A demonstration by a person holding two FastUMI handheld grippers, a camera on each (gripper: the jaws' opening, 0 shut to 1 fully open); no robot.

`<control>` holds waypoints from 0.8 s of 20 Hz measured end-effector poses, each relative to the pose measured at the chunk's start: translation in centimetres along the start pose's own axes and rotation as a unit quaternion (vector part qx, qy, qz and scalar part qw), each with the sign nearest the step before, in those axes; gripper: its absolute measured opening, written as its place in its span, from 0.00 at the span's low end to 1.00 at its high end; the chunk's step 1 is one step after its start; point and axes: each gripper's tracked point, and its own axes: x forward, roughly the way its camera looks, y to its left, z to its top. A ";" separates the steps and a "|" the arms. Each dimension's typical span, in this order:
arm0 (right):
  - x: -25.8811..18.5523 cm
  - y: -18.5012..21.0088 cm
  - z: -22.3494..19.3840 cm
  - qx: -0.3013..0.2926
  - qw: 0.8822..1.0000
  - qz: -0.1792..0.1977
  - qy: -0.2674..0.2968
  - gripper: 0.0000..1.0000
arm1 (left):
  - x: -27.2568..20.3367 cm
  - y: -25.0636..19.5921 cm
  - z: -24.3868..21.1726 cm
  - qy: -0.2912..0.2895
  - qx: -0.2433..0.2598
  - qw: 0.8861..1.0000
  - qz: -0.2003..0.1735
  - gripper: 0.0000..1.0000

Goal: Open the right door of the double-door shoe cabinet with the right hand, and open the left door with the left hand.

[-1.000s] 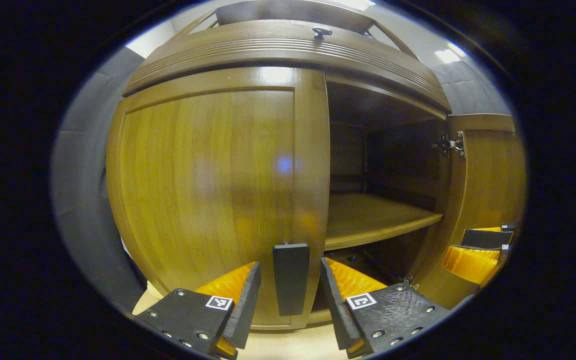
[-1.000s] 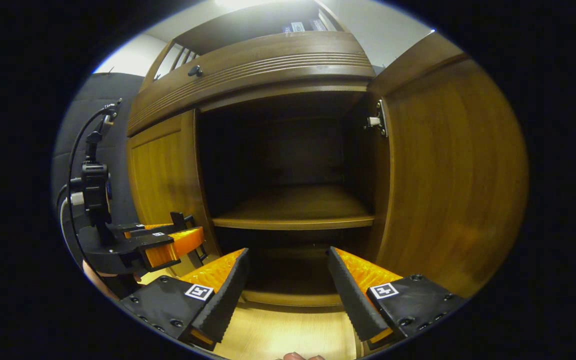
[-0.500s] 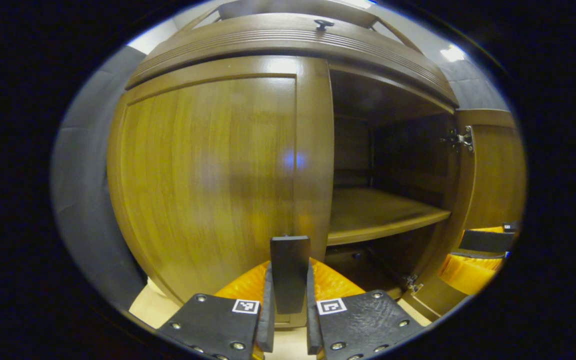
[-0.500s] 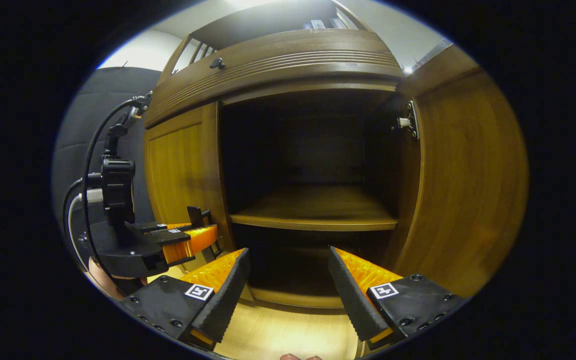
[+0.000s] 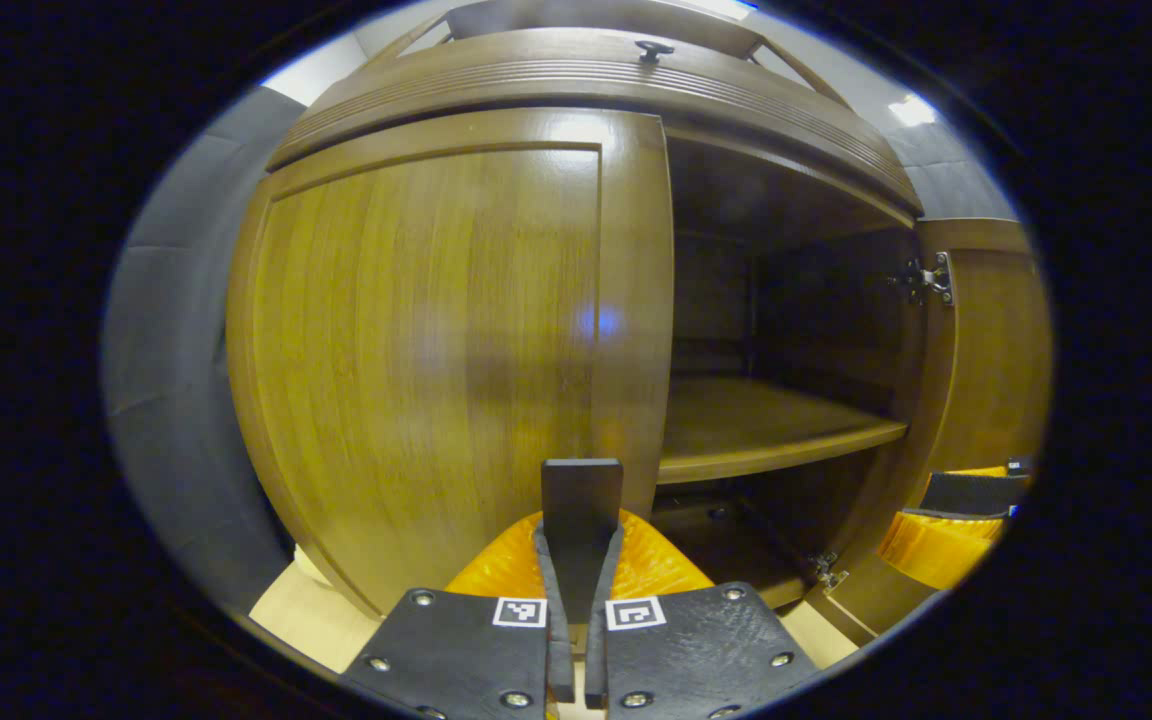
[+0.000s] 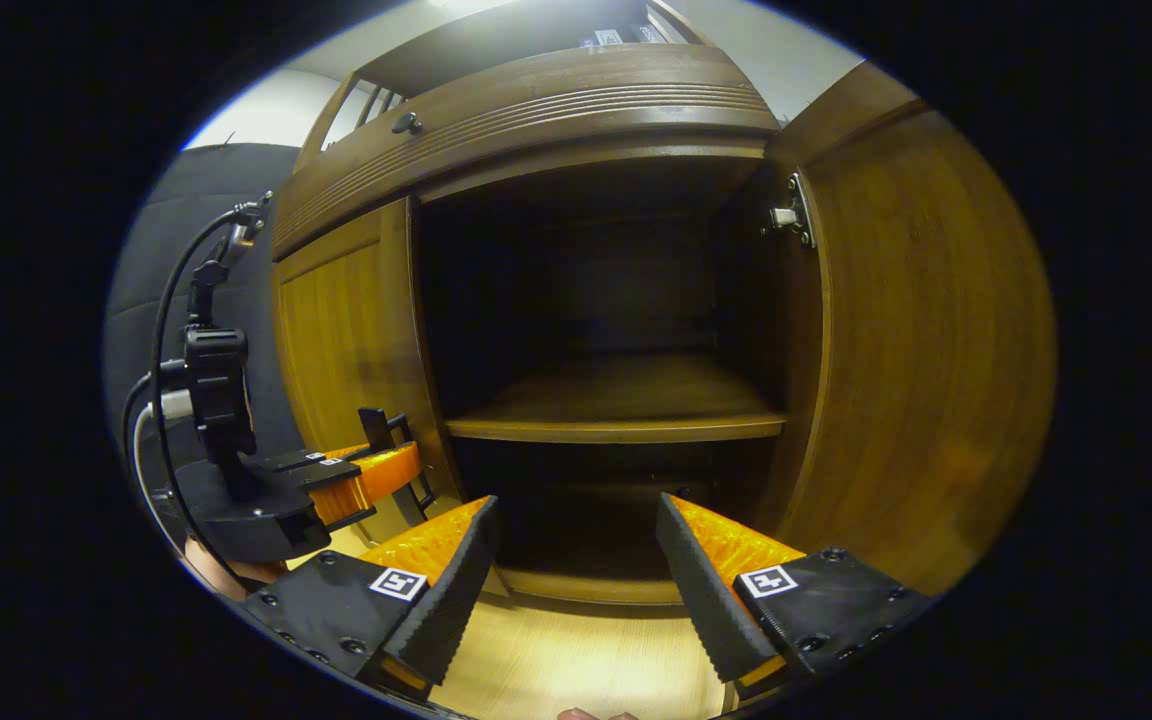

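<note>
Left gripper: my fingers are pressed together on the dark upright handle at the free edge of the left door. Handle sits between both fingers, one on each side. The left door looks flush with the shoe cabinet front; I cannot tell if any gap has opened at its edge.

Right gripper: my fingers are spread wide apart, holding nothing, in front of the open right half of the cabinet, above the pale wood floor.

Right door: swung well out to the right, inner face toward me. A metal hinge shows at its upper inner edge. In the left gripper view the same door stands at the far right, hinge near its top.

Interior: dark, with one wooden shelf across the middle and a lower compartment under it. Contents too dark to tell.

Above the doors, a ribbed wooden band carries a small dark knob.

From the right gripper view, my left gripper appears at lower left against the closed door, with a black cable looping up from it.
</note>
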 end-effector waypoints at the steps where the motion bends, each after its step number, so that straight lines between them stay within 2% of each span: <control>1: -0.1 0.0 0.1 0.000 1.000 -0.001 -0.002 0.98 | -0.2 0.0 -0.1 0.001 0.000 1.000 -0.001 0.07; 4: -0.7 0.4 -0.5 0.001 1.000 -0.003 0.000 0.92 | -0.9 0.0 -0.1 -0.002 0.007 1.000 -0.001 0.07; 15: -1.7 1.6 -0.8 -0.010 1.000 0.003 0.010 0.93 | -5.8 1.0 -0.3 -0.009 -0.001 1.000 -0.023 0.07; 16: -1.8 1.9 -0.8 -0.012 1.000 0.004 0.011 0.98 | -6.6 1.3 -0.3 -0.010 -0.003 1.000 -0.022 0.07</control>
